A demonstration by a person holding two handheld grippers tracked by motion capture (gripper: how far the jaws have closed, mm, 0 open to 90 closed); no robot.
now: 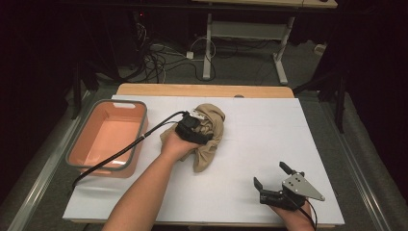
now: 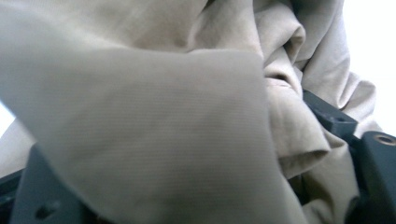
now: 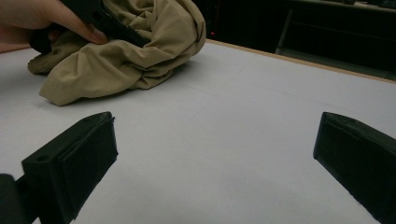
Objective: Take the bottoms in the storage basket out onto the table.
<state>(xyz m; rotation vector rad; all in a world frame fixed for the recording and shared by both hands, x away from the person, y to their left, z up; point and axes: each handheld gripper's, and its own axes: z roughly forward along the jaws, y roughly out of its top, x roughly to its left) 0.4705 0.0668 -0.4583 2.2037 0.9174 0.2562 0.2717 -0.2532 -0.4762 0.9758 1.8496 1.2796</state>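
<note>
A crumpled tan cloth (image 1: 211, 130) lies on the white table top (image 1: 269, 120), a little left of the middle. My left gripper (image 1: 195, 127) rests down on the cloth's left side, its cable trailing off to the left. In the left gripper view the cloth (image 2: 163, 116) bulges up between the two black jaws, which stand apart and do not pinch it; the left gripper (image 2: 187, 156) is open. My right gripper (image 1: 270, 174) sits near the front right of the table with its jaws spread wide over bare surface (image 3: 215, 140). From there the cloth (image 3: 126, 56) lies ahead to the left.
A salmon-coloured basin with a grey rim (image 1: 120, 103) stands at the table's left edge, with nothing in it. A wooden strip (image 1: 202, 90) runs along the far edge. Beyond it are desk legs and cables on the floor.
</note>
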